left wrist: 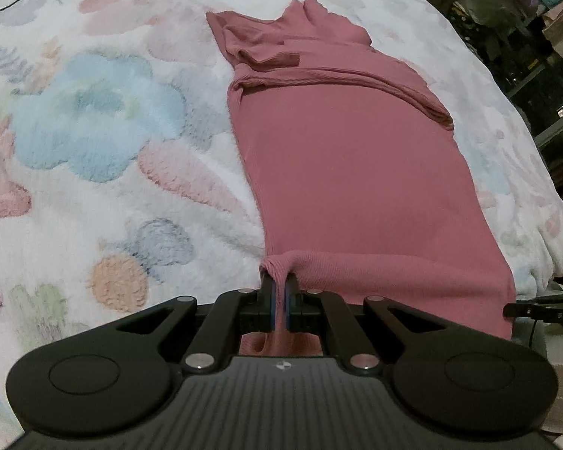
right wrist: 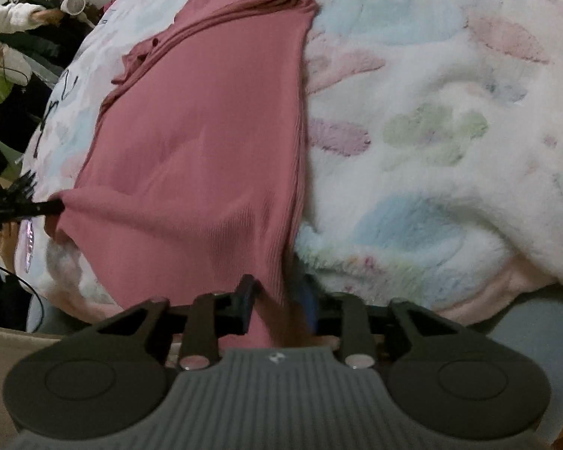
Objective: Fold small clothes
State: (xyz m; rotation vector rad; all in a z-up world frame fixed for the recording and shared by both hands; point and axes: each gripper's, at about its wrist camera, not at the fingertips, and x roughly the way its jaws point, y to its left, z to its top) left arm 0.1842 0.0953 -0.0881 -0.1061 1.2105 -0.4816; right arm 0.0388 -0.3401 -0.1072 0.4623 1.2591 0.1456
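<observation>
Both pairs of fingers pinch the near hem of the pink garment (left wrist: 356, 172), the left gripper (left wrist: 280, 292) clamped on its near left corner and the right gripper (right wrist: 277, 300) closed on its near right corner, while the cloth lies lengthwise on the fluffy floral blanket (left wrist: 94, 131), sleeves folded across at the far end.

Black tongs (left wrist: 280, 300) with blue pads, silver rivets and a ribbed grey housing.

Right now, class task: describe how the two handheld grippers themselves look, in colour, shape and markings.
Each of the left gripper and right gripper has a grey ribbed body bearing a small white emblem, black linkage arms with silver pivot pins, two round black discs at the sides, and black fingers with blue pads.
</observation>
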